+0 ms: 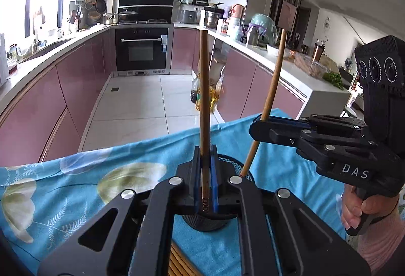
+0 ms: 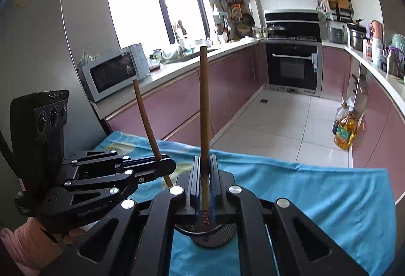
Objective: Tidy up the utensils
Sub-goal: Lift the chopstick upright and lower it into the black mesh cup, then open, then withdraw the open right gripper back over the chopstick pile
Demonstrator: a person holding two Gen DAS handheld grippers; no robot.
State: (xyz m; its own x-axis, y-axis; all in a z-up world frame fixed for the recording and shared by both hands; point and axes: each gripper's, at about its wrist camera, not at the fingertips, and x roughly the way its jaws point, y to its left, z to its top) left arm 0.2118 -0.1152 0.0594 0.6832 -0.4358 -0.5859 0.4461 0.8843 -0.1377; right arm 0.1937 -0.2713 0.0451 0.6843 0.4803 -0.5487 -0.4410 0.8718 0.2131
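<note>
A kitchen with mauve cabinets, seen from two handheld tongs held over a table draped in a blue floral cloth [image 1: 63,190].

The left tongs [image 1: 205,174] are pressed together on a wooden chopstick [image 1: 204,88]. It stands nearly upright between the blue pads, its patterned tip at the bottom and its blunt end pointing up. Directly below these tongs sits a black mesh utensil holder [image 1: 205,221], a round cup resting on the cloth.

The right tongs [image 2: 205,182] likewise pinch a second chopstick [image 2: 204,104], also close to upright, with its decorated tip just above the rim of the same mesh holder [image 2: 212,238]. In the left wrist view the right tongs [image 1: 262,121] enter from the right, and their chopstick [image 1: 274,73] leans, its lower tip at the holder's rim. A hand [image 1: 364,210] in a pink sleeve grips the handle.

In the right wrist view the left tongs [image 2: 164,166] enter from the left, their chopstick [image 2: 146,121] tilted. The two tongs are near each other, both above the holder, not touching.

Beyond the table: a built-in oven [image 1: 141,48], a microwave [image 2: 114,73] on the counter by a bright window, and bottles of cooking oil [image 2: 344,131] standing on the tiled floor.
</note>
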